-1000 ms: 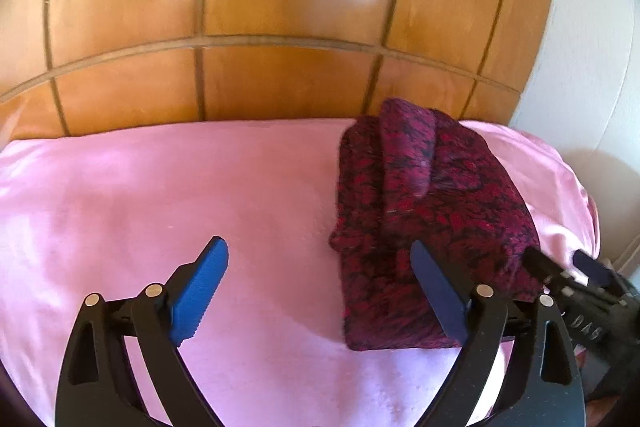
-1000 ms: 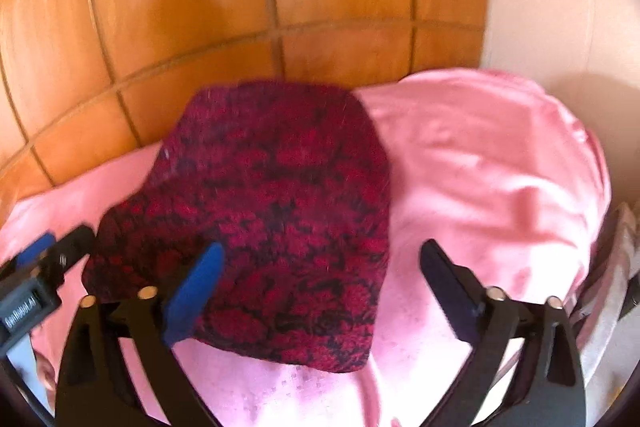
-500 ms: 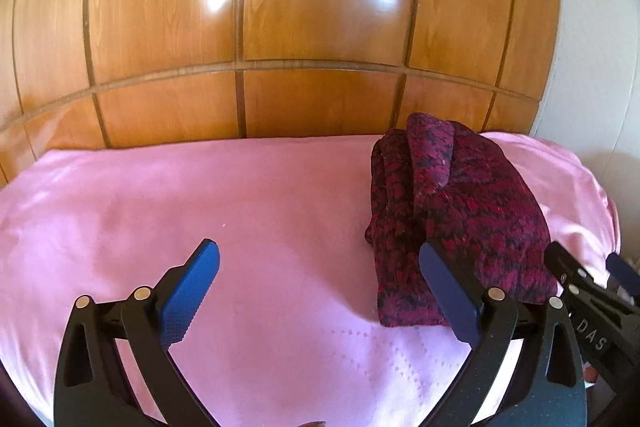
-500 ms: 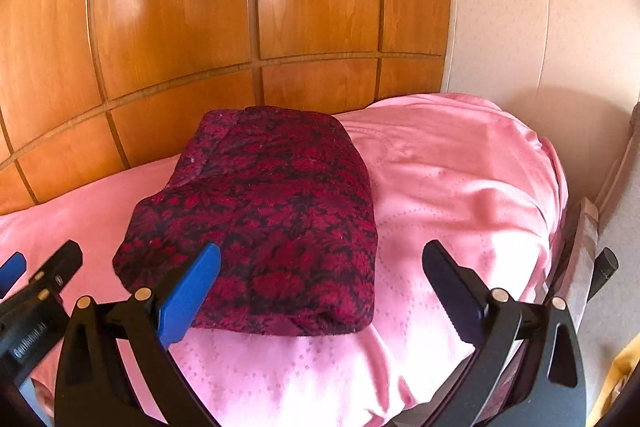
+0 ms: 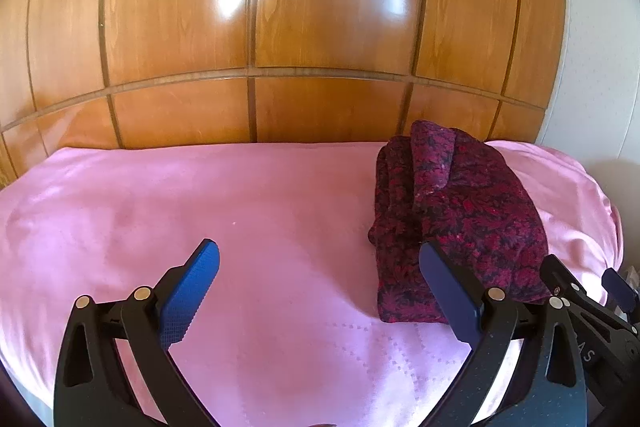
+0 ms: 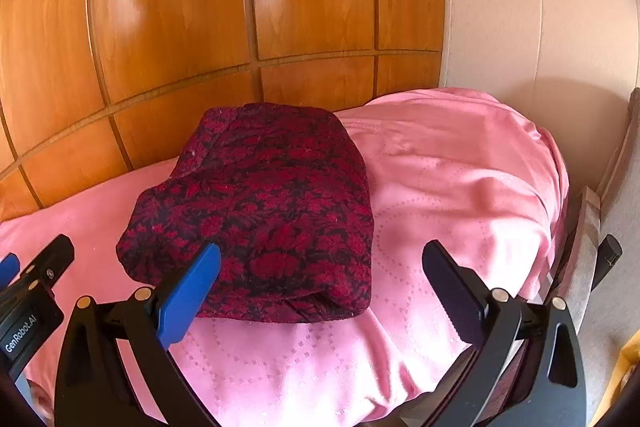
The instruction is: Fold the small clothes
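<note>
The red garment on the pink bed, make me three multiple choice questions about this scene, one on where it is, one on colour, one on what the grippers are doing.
1. Where does the folded garment lie?
A. On the pink bedcover, near the wooden headboard
B. On the floor
C. Held between two fingers

2. What colours is the garment?
A. Plain white
B. Dark red with a black pattern
C. Blue and yellow

3. How do the left gripper and right gripper stand?
A. Both shut on cloth
B. One open, one shut
C. Both open and holding nothing

Answers:
1 A, since it rests on the cover close to the wood panels.
2 B, as both views show red motifs on black.
3 C, because each pair of fingers is spread wide with only bedcover or garment seen beyond them.
</note>
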Demonstrator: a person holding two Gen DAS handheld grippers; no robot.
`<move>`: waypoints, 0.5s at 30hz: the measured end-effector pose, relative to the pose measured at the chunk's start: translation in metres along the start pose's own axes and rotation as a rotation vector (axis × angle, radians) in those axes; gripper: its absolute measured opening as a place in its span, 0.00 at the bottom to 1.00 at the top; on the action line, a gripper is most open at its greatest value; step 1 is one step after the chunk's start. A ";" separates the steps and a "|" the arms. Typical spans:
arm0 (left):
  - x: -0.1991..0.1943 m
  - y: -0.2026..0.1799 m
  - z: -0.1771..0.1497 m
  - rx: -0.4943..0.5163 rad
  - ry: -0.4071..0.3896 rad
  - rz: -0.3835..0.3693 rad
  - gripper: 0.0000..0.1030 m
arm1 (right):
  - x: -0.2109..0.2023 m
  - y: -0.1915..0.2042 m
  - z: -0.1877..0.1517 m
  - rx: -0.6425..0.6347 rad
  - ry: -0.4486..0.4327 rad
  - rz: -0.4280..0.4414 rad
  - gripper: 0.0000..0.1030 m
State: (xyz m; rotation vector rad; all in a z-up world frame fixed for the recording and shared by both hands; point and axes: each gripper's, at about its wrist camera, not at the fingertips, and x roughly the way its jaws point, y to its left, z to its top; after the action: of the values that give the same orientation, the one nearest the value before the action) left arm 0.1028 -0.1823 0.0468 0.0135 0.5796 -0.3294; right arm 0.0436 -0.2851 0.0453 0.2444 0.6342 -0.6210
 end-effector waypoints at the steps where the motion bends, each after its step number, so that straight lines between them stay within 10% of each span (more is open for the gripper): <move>1: 0.000 -0.001 0.000 0.003 -0.002 0.001 0.96 | -0.001 -0.001 0.000 0.005 -0.002 0.006 0.98; 15: -0.002 0.000 -0.003 -0.002 -0.003 -0.006 0.96 | 0.001 0.000 -0.007 -0.014 0.015 0.008 0.98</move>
State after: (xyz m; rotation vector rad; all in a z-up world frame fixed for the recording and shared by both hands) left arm 0.0995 -0.1811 0.0456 0.0095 0.5766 -0.3349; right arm 0.0407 -0.2823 0.0394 0.2382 0.6519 -0.6073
